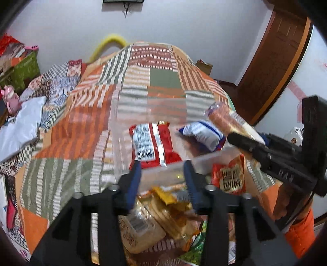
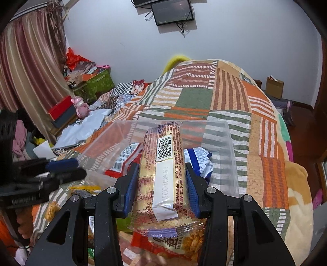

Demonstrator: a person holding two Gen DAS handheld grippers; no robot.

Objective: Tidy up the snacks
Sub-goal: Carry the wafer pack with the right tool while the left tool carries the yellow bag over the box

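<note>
A clear plastic bin (image 1: 204,158) (image 2: 231,143) sits on the patchwork quilt. Inside it lie a red packet (image 1: 151,143) (image 2: 124,157) and a blue-and-white packet (image 1: 202,135) (image 2: 200,161). My right gripper (image 2: 161,165) (image 1: 241,139) is shut on a long cracker pack (image 2: 163,163) (image 1: 224,118) with a barcode, held over the bin's near right side. My left gripper (image 1: 161,163) (image 2: 80,168) hovers open at the bin's near rim, its pads pressing on nothing. Below it lies a pile of loose snack packets (image 1: 159,214), with an orange-red packet (image 1: 231,178) to the right.
The quilt (image 2: 224,98) covers a bed that falls away at the right toward a wooden door (image 1: 276,61). On the left lie a white bag (image 1: 20,126), a pink toy (image 2: 80,106) and a green box (image 2: 98,83). A screen (image 2: 171,10) hangs on the wall.
</note>
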